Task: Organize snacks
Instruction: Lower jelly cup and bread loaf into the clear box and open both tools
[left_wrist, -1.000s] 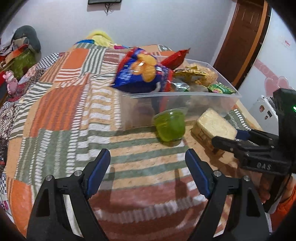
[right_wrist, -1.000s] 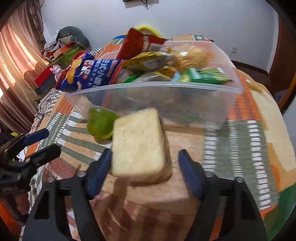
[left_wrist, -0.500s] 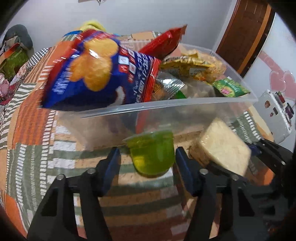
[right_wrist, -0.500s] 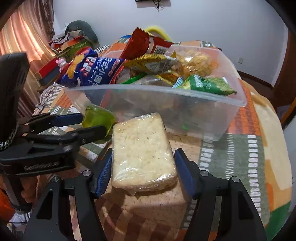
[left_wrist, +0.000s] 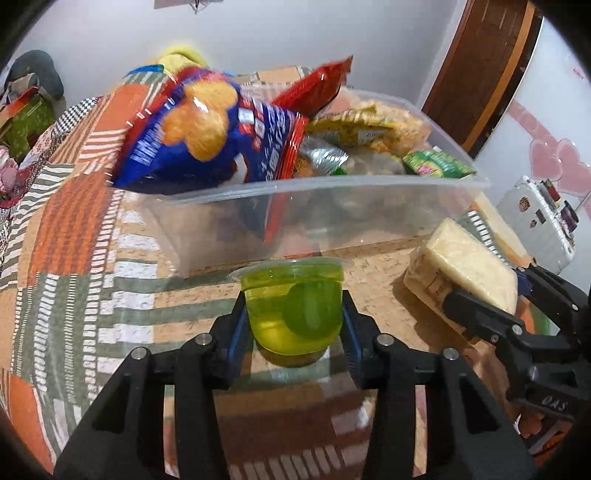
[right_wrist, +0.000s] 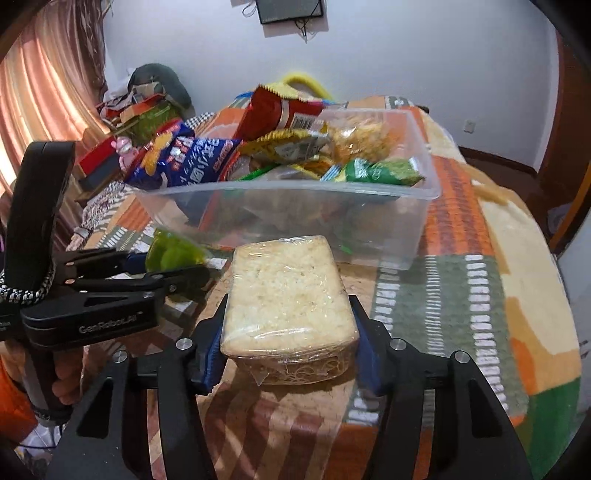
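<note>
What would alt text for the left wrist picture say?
The left gripper clamps a green jelly cup on a striped bedspread, before a clear tub heaped with snack bags. At right, another gripper holds a wrapped noodle block.

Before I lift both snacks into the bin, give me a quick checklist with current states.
1. Left gripper fingers around jelly cup, jaws just closing: ok.
2. Right gripper fingers against the wrapped cake, jaws just closing: ok.
3. Firm hold on both: cannot tell.
4. Cup upright: ok.
5. Free space in bin: not ok, bags piled above the rim.
6. Grippers apart from each other: ok.
</note>
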